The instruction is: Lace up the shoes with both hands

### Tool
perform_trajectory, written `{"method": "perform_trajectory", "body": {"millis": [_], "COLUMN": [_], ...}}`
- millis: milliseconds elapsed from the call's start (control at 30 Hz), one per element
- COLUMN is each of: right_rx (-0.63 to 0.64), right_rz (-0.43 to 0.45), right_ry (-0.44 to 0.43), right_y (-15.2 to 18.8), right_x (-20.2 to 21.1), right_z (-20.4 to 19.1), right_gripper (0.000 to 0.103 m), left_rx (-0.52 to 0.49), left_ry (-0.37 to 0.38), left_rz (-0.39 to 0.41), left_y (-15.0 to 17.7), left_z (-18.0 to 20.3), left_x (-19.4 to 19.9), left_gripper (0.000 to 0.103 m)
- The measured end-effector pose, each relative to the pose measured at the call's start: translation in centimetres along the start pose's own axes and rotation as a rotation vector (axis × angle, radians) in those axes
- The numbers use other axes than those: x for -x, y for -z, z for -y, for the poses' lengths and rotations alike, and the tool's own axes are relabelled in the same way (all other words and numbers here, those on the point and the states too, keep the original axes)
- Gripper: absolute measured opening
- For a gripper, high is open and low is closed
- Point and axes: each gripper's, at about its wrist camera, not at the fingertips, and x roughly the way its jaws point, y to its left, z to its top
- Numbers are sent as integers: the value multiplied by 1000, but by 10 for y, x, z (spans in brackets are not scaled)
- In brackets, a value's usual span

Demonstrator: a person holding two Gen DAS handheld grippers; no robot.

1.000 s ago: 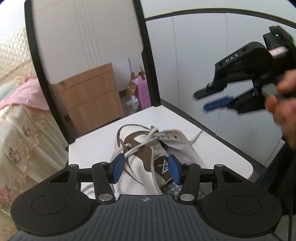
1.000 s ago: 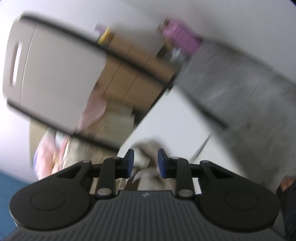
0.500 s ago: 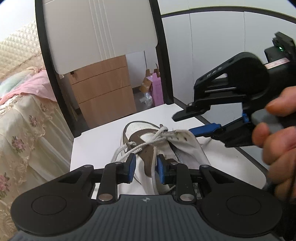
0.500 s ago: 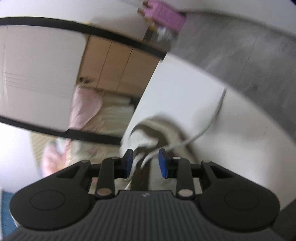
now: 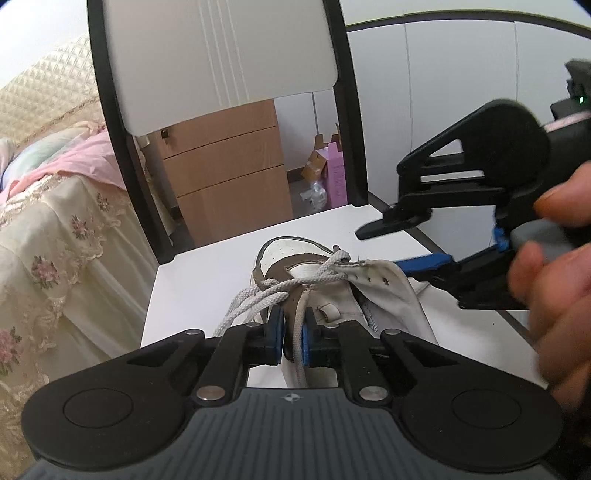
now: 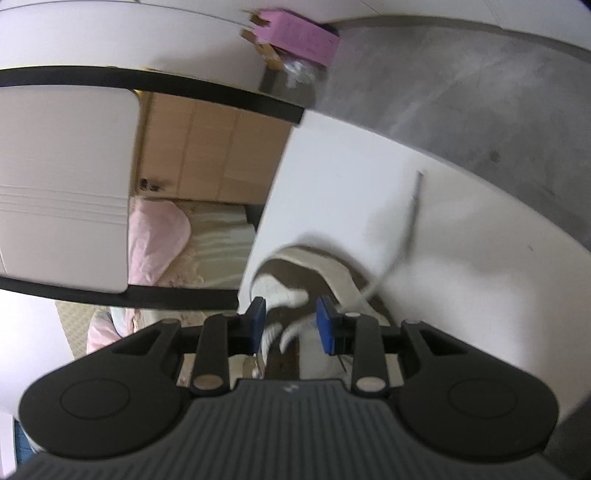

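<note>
My left gripper (image 5: 293, 338) pinches a lace; my right gripper (image 5: 413, 243) hangs with its fingers apart.

On my left, the blue pads are clamped on one white lace (image 5: 300, 325) of the white-and-brown shoe (image 5: 332, 291), which lies on the white table (image 5: 207, 273). To the right, my hand (image 5: 557, 258) tilts the other tool over the shoe's side, nothing between its fingers. No legible writing.

- White wall panels (image 5: 461, 110) behind.
- Wooden drawer cabinet (image 5: 229, 173) beside a bed (image 5: 48, 229) with a floral cream cover.
- Grey floor (image 6: 461, 85); pink box (image 6: 299, 35) on it.
</note>
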Motion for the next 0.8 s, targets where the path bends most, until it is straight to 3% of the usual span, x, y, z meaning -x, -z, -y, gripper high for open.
{"method": "perform_trajectory", "body": {"millis": [200, 500, 633, 733, 767, 800], "right_rx": [-39, -115, -48, -45, -33, -12], "right_rz": [-36, -15, -29, -32, -33, -30], "right_ry": [16, -45, -32, -34, -24, -15], "right_y": [0, -10, -13, -16, -17, -17], "right_x": [4, -18, -21, -24, -26, -26], "right_z": [5, 22, 11, 14, 13, 12], "right_gripper": [39, 39, 39, 26, 12, 7], "left_rx": [-6, -3, 7, 11, 11, 10], "left_ry": [-7, -60, -73, -82, -86, -90], "left_rz": [6, -12, -22, -26, -28, -29], "left_y": [-2, -6, -8, -9, -9, -9], "left_z": [1, 11, 13, 15, 16, 16], "left_x": [-1, -9, -13, -15, -15, -15], "left_gripper": [12, 11, 11, 11, 11, 11]}}
